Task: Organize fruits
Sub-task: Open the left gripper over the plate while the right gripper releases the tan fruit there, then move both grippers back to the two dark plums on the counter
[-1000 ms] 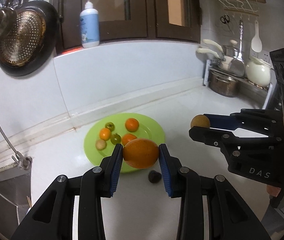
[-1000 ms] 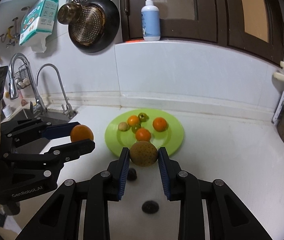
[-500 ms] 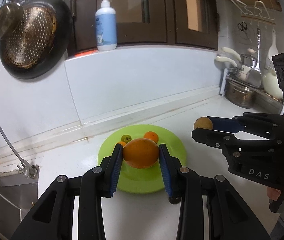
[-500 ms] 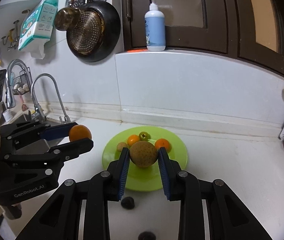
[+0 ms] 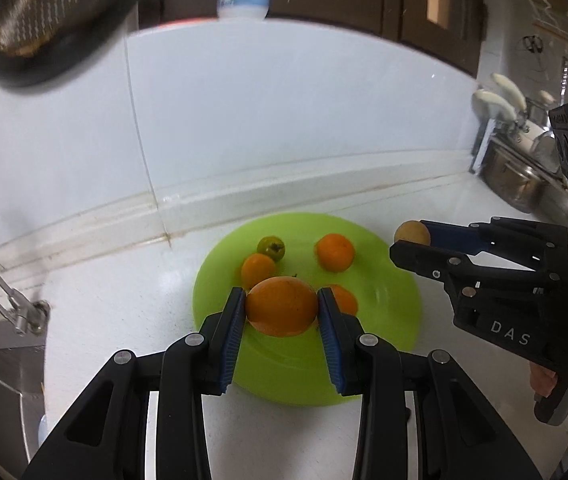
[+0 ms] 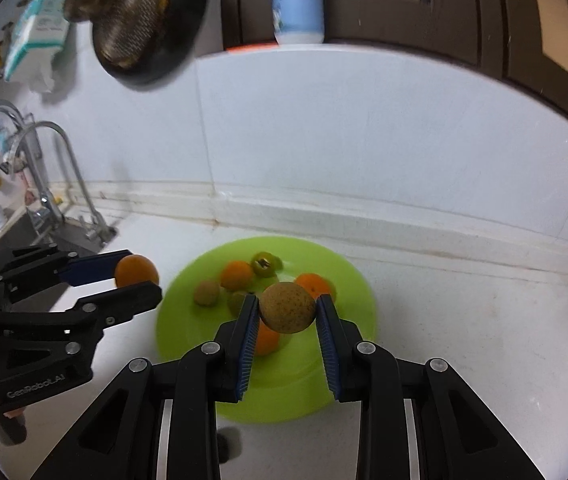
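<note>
Because both fruits are bound for the round lime-green plastic plate [image 5: 388, 312], the left tool [image 5: 281, 312] hangs over it clamped on a large smooth orange [image 5: 281, 310], the right tool [image 6: 287, 310] on a speckled brown round pear [image 6: 287, 307].

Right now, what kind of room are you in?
Most likely a home kitchen. A curved metal tap stands over a steel sink, a round black pan hangs on the white wall, and steel pots sit on the white counter.

I read "DAS" in white letters on the black body of the right gripper [image 5: 412, 240], left wrist view. "GenRobot.AI" sits on the left gripper [image 6: 137, 278] body, right wrist view. Bottle [image 6: 296, 2] label and wall packet [image 6: 39, 28] print too blurred to read.
</note>
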`<state>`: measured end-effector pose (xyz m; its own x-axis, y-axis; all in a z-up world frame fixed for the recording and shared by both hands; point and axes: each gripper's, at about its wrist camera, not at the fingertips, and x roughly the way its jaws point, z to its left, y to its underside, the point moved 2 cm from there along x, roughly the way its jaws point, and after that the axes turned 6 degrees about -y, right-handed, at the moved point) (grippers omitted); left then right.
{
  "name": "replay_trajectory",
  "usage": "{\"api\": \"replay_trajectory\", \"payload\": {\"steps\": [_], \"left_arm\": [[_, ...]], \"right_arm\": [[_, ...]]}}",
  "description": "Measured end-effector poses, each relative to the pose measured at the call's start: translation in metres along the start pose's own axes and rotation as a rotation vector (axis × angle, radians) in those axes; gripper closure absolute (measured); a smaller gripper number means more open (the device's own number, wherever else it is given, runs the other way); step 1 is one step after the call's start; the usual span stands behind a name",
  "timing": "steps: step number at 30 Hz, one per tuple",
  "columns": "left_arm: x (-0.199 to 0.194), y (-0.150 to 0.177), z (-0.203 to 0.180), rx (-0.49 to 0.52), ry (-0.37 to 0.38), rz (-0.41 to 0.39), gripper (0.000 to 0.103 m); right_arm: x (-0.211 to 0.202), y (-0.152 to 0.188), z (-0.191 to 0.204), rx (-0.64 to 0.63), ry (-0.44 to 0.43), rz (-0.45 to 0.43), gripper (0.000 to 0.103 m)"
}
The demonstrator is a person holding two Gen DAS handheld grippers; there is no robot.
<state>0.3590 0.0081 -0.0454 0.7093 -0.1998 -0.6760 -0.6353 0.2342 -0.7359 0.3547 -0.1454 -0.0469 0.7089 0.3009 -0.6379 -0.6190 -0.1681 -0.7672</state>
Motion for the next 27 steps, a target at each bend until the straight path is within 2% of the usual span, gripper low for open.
{"api": "replay_trajectory", "payload": {"steps": [10,22,25,27], "left_arm": [[0.042,0.004,0.000,0.006,-0.001,0.087,0.067],[0.063,0.010,-0.006,0.027,0.009,0.151,0.067],[0.062,0.009,-0.006,0.023,0.000,0.147,0.056],[0.058,0.008,-0.005,0.022,-0.007,0.135,0.055]], "right_arm": [[0.048,0.005,-0.018,0.046,-0.007,0.113,0.073],[0.072,0.012,-0.028,0.078,0.006,0.170,0.073],[0.071,0.013,-0.029,0.089,0.008,0.173,0.069],[0.068,0.012,-0.029,0.091,0.013,0.164,0.064]]}}
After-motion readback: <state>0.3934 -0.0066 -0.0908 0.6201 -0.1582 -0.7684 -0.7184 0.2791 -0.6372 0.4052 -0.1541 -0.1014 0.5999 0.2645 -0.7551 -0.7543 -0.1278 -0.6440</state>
